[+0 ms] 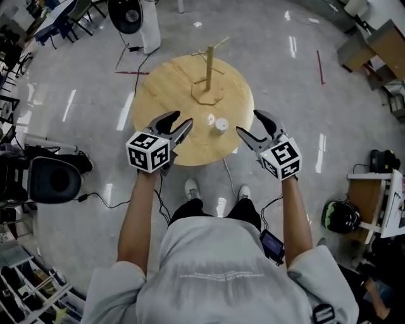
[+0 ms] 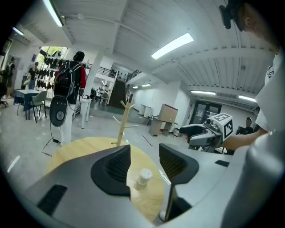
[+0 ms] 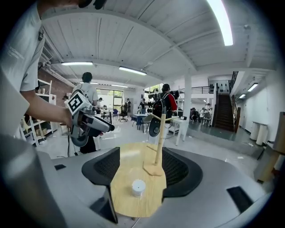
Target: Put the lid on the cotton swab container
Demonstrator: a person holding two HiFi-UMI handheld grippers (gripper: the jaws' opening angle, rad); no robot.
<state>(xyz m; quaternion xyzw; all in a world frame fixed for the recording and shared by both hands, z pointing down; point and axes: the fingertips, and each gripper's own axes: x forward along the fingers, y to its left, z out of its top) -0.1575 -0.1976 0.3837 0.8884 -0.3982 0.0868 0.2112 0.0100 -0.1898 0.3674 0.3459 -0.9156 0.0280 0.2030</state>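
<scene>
A small white round container (image 1: 221, 124) stands on the round wooden table (image 1: 164, 95), near its front edge. It shows a ribbed white top in the left gripper view (image 2: 143, 177) and stands upright in the right gripper view (image 3: 138, 187). A smaller pale thing (image 1: 209, 118) lies just left of it; I cannot tell what it is. My left gripper (image 1: 180, 123) hovers open at the table's front left, its jaws empty. At the front right my right gripper (image 1: 248, 122) is held wide open, also empty. Both point inward at the container and touch nothing.
A wooden peg stand (image 1: 207, 63) on a flat base rises behind the container. A standing fan (image 1: 130, 16) and floor cables lie beyond the table. A black seat (image 1: 54, 180) is at the left, and desks and a helmet (image 1: 340, 216) at the right. People stand far off.
</scene>
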